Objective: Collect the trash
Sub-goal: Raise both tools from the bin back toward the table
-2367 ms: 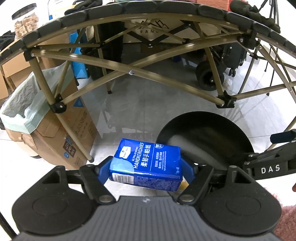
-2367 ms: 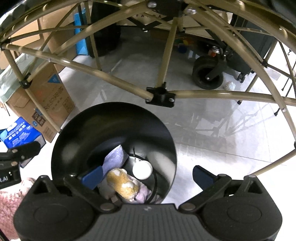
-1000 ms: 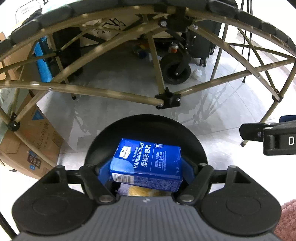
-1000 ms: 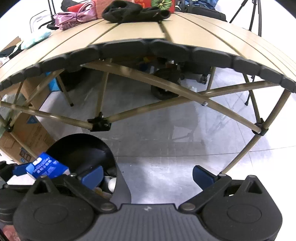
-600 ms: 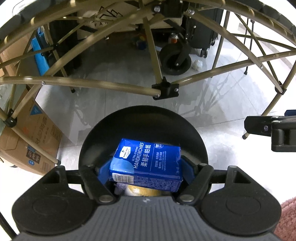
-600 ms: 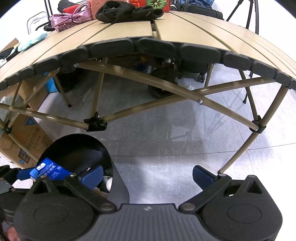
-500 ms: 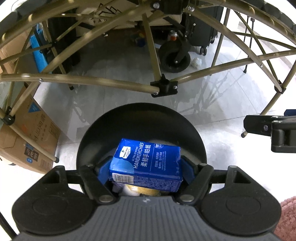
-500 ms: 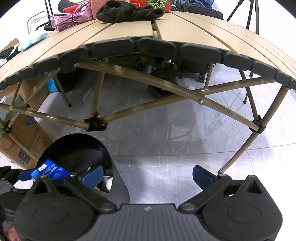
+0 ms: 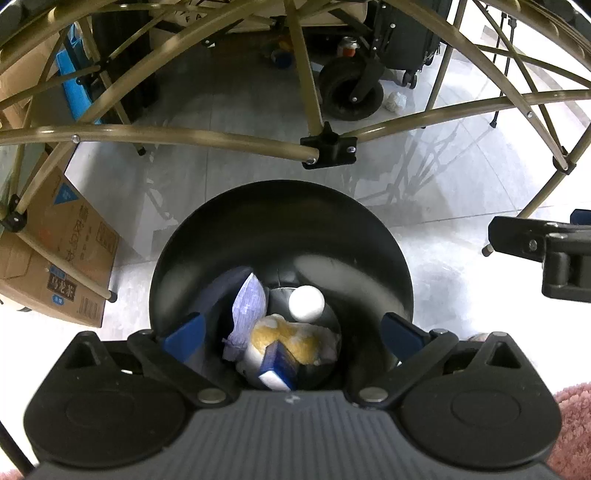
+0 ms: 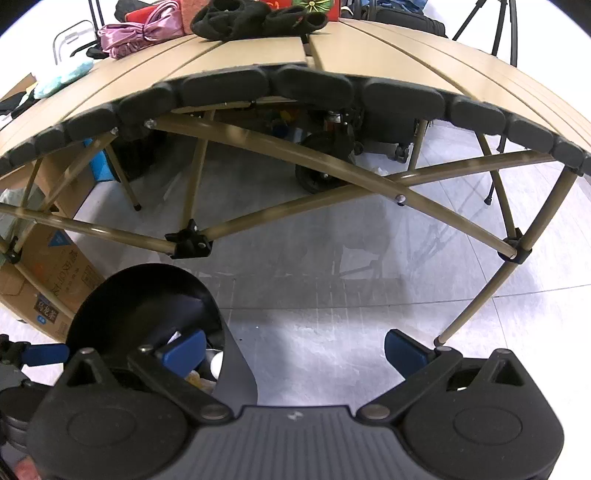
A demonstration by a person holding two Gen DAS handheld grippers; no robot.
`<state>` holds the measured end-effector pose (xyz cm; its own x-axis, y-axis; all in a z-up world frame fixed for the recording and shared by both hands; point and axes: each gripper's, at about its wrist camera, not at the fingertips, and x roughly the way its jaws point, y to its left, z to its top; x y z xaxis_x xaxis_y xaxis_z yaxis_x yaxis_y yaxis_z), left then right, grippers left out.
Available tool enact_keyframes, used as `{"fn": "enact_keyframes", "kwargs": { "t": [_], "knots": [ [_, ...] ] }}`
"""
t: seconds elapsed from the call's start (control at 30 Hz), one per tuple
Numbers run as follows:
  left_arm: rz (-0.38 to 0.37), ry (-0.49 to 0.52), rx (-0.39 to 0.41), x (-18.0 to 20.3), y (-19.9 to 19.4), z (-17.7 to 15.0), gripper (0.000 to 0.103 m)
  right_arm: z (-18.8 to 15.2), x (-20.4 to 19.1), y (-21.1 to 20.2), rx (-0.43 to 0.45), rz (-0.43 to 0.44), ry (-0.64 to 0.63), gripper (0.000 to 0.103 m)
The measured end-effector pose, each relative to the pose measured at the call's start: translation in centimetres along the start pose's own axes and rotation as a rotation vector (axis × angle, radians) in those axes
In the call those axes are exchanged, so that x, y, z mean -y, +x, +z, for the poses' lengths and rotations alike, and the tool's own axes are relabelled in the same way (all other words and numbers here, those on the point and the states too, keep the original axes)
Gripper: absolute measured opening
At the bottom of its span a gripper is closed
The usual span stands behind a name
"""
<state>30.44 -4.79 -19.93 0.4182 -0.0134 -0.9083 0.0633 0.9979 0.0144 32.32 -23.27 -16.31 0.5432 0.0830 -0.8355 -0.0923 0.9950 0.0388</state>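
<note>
A black round bin [image 9: 280, 206] stands on the floor beneath my left gripper [image 9: 291, 328], whose jaws are opening wide with nothing between the pads. The blue tissue pack [image 9: 279, 363] lies inside the bin on a yellow lump [image 9: 291, 338], beside a crumpled purple wrapper [image 9: 247, 306] and a white round lid [image 9: 306, 303]. My right gripper [image 10: 293, 349] hangs open and empty to the right of the bin [image 10: 147, 291], its left finger over the bin's rim. The left gripper's blue fingertip [image 10: 48, 353] shows at the right wrist view's left edge.
A folding table [image 10: 369, 48] with olive cross-braced legs [image 9: 221, 133] stands just behind the bin, with black cloth [image 10: 258, 16] and pink fabric [image 10: 140, 31] on top. Cardboard boxes [image 9: 62, 266] sit left of the bin. A wheeled cart [image 9: 351, 92] is under the table. Pale tiled floor [image 10: 351, 295] lies to the right.
My left gripper's jaws spread apart and let go of the blue tissue pack, which dropped into the bin. The left gripper tilted further down over the bin. The right gripper stayed put.
</note>
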Motion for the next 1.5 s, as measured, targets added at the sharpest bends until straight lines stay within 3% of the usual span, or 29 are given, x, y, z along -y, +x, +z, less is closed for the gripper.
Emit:
{"fn": "enact_keyframes", "kwargs": {
  "t": [0.83,1.2,1.5],
  "knots": [
    [-0.007,-0.020,0.015,-0.4,-1.0,0.2,0.103,-0.2,0.0,-0.4,0.015,0.010,-0.001,0.103],
    [-0.055,-0.076,0.085,-1.9,-4.4,0.0,0.103,-0.2,0.1,-2.8,0.065,0.050,-0.005,0.103],
    [-0.046,-0.100,0.202,-3.6,-8.2,-0.2,0.103,0.0,0.0,-5.5,0.126,0.111,-0.008,0.103]
  ]
}}
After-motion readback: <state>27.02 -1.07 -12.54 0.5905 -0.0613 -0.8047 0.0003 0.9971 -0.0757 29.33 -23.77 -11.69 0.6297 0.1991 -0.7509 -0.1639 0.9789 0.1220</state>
